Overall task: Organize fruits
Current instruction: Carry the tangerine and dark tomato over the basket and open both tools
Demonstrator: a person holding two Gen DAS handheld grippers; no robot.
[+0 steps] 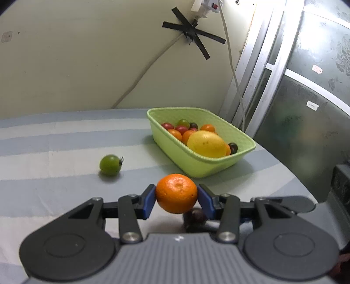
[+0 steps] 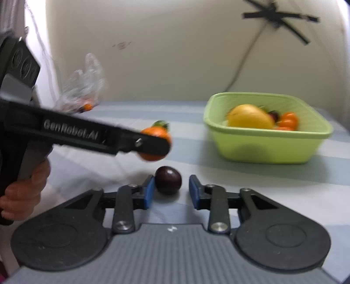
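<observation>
Green basket (image 1: 245, 150) right of centre is largely filled; orange (image 1: 176, 193) is pinched by left gripper (image 1: 176, 197) at lower centre; dark plum (image 2: 168, 180) is bracketed, ungripped, by parted right gripper (image 2: 171, 190); green tomato (image 1: 110, 165) is left out.

Even soft light; right view motion-blurred, left sharper; fisheye bending at edges.

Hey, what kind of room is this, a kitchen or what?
Probably a home room, maybe near a kitchen: a striped cloth-covered table, a green fruit basket, a power strip taped to the wall, and a frosted sliding door.
</observation>
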